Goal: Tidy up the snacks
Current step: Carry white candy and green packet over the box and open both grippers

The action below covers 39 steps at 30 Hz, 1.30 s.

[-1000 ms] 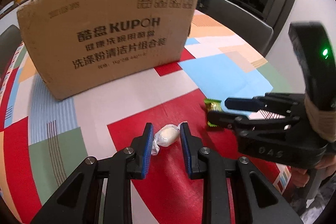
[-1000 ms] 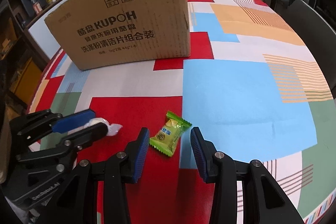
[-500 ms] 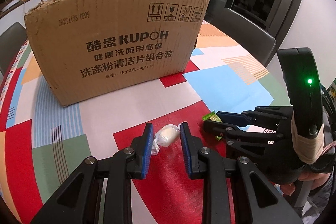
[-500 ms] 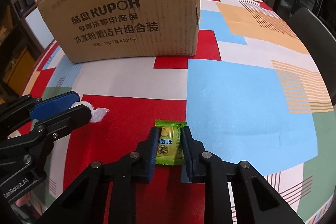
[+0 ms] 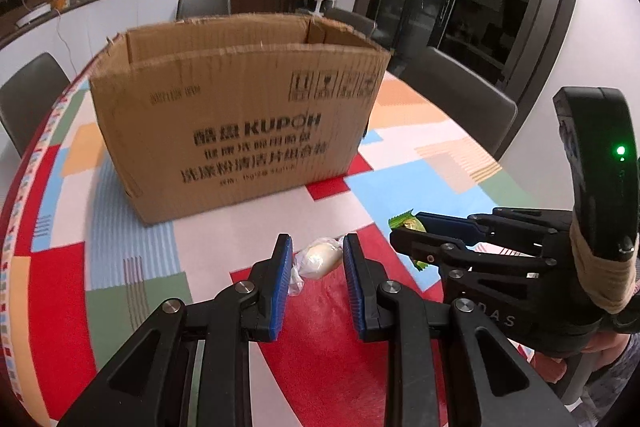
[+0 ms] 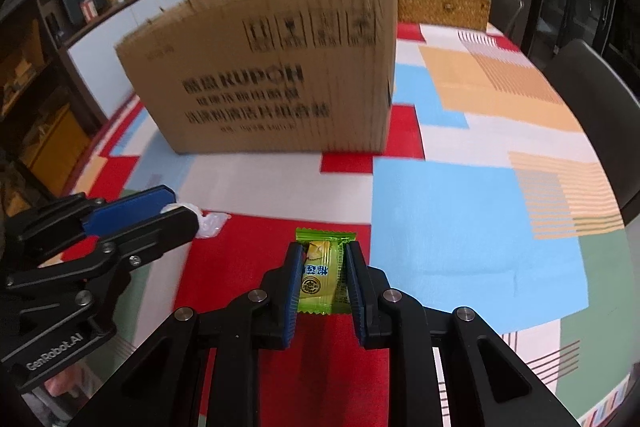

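Left gripper (image 5: 314,261) pinching white sweet (image 5: 318,259), right gripper (image 6: 322,269) clamped on green candy (image 6: 322,277), both side by side above patterned tablecloth (image 6: 460,227). Pick-up apparently done for these two snacks: both wrappers squeezed between blue pads (image 6: 293,281), seemingly clear of the cloth. Just beyond, open cardboard box (image 5: 240,131), standing upright, top flaps gone, inside mostly hidden from view. Drop into box likely left to do; no other loose snacks visible on the table.

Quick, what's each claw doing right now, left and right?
Left claw: closed on the white wrapped candy.
Right claw: closed on the green candy packet.
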{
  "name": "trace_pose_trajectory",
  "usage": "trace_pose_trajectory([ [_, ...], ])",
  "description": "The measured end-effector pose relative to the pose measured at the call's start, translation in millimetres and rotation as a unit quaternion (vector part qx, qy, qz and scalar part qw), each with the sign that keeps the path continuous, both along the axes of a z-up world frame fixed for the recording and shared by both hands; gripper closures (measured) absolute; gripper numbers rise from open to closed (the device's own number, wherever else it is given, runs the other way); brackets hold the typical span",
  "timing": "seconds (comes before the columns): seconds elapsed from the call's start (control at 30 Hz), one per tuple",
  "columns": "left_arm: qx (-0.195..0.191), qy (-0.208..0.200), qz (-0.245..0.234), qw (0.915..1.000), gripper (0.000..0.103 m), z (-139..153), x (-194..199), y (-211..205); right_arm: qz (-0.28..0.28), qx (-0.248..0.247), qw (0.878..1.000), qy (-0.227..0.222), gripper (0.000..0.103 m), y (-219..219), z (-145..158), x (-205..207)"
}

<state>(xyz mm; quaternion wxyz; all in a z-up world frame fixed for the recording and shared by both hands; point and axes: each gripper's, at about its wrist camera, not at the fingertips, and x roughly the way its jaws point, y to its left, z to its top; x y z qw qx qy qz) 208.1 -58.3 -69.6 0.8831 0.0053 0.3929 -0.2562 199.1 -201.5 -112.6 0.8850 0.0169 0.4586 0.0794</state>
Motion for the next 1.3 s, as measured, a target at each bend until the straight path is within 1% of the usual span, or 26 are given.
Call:
trace_pose_trajectory([
  [0.4,-0.018,-0.063,0.018,0.9977,0.077,50,0,10,0.004,0.013,0.997,-0.073,0.08,7,51,-4],
  [0.6,-0.024,-0.095,0.027,0.9949,0.077,73,3,16,0.006,0.021,0.995,-0.102,0.08,10,72,1],
  [0.9,-0.031,-0.126,0.043,0.9906,0.077,101,16,23,0.006,0.03,0.989,-0.145,0.08,13,103,17],
  [1.07,-0.029,-0.144,0.05,0.9879,0.077,116,24,25,0.007,0.03,0.986,-0.163,0.08,15,117,30],
  [1.3,-0.025,-0.16,0.062,0.9849,0.077,129,43,30,0.008,0.029,0.985,-0.173,0.08,18,128,50],
])
